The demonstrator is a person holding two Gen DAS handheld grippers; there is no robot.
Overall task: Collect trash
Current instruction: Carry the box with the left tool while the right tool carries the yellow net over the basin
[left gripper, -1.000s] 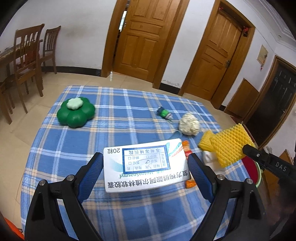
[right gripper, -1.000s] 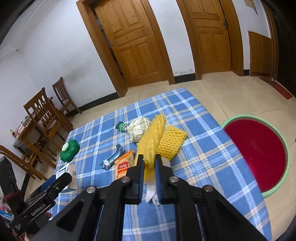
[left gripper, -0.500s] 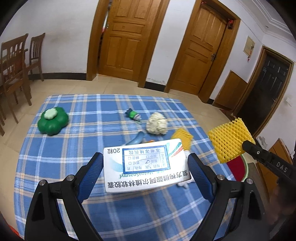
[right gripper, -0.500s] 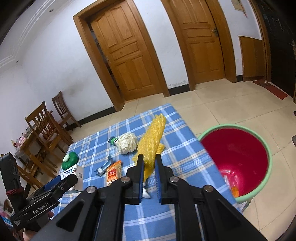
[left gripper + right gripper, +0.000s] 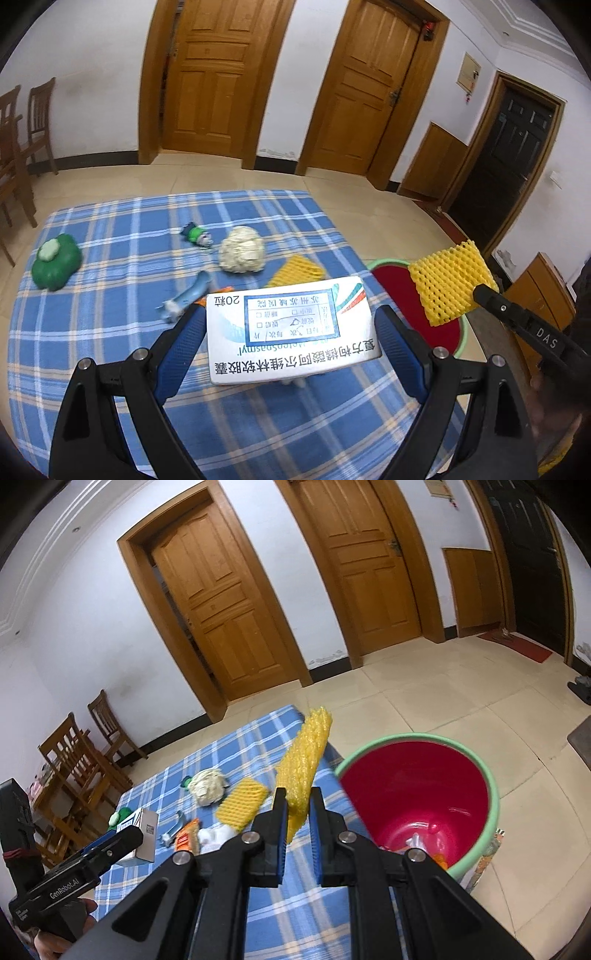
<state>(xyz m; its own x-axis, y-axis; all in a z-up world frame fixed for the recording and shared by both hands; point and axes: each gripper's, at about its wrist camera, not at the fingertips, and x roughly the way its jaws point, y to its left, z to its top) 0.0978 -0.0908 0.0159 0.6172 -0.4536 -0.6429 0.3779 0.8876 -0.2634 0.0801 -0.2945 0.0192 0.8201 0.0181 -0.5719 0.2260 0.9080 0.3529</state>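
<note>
**Both tools loaded; the bin lies off the desk's right edge**

Left wrist view: the left tool (image 5: 291, 332) grips a white medicine box (image 5: 290, 328) by its two short ends, its long axis running across the fingers. The green-rimmed red bin (image 5: 452, 334) sits on the floor just beyond the desk's (image 5: 110, 258) right edge, ahead and to the right of the box. The right tool enters from the right, clenched on a yellow foam net (image 5: 448, 282) that hangs over the bin's near side. On the blue plaid cloth remain a crumpled white wad (image 5: 242, 254), a second yellow net (image 5: 297, 271), a blue-grey tube (image 5: 188, 295), a small green wrapper (image 5: 195, 236) and a green clover-shaped object (image 5: 55, 264).

Right wrist view: the right tool (image 5: 297, 816) pinches the foam net (image 5: 304, 764) at its lower end, so its long axis stands up and away along the fingers. The bin (image 5: 417, 794) opens just to the right of the fingertips, some trash already at its bottom. The left tool (image 5: 118, 843), with the box (image 5: 142, 829), is well to the left, over the desk.

Judgement: the right tool is nearer the bin and needs only a short shift rightward before releasing.
</note>
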